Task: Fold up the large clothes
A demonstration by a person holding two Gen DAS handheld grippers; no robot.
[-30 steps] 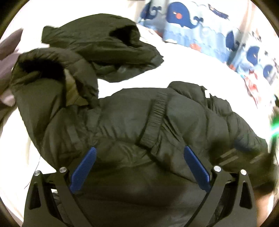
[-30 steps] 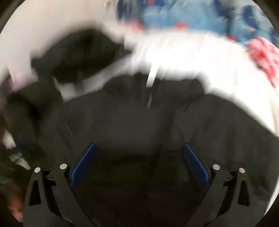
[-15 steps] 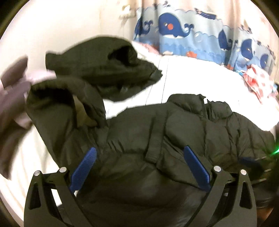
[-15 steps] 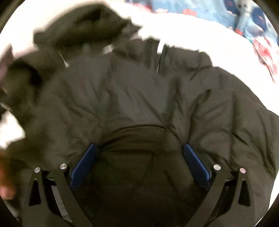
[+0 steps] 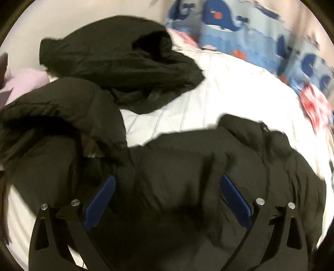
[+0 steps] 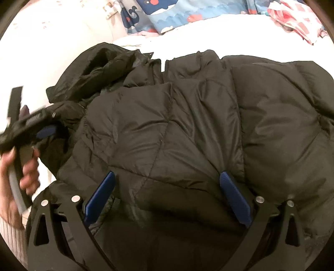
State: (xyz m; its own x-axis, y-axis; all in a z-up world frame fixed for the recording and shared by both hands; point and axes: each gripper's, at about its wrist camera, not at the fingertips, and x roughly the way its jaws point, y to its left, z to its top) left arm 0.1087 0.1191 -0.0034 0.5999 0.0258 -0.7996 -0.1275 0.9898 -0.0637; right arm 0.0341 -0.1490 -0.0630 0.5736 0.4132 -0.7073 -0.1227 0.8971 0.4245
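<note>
A large dark puffer jacket (image 6: 187,129) lies spread on the white bed (image 5: 219,93), collar and zip pointing away from me. Its hood or sleeve (image 5: 62,108) is bunched up at the left. My left gripper (image 5: 167,187) hovers open just above the jacket's lower left part, nothing between its blue pads. My right gripper (image 6: 167,185) is also open, low over the middle of the jacket, gripping nothing. In the right wrist view a hand (image 6: 27,171) holds the left gripper at the jacket's left edge.
A second dark garment (image 5: 117,58) lies crumpled at the far left of the bed. Whale-print fabric (image 6: 177,14) runs along the back. A red-and-white cloth (image 6: 296,23) sits at the far right, and a lilac cloth (image 5: 27,81) at the left edge.
Both views have shifted over the jacket and the right one has steadied and pulled back. The left gripper now sits nearer the jacket's left side. Both grippers have stayed open.
</note>
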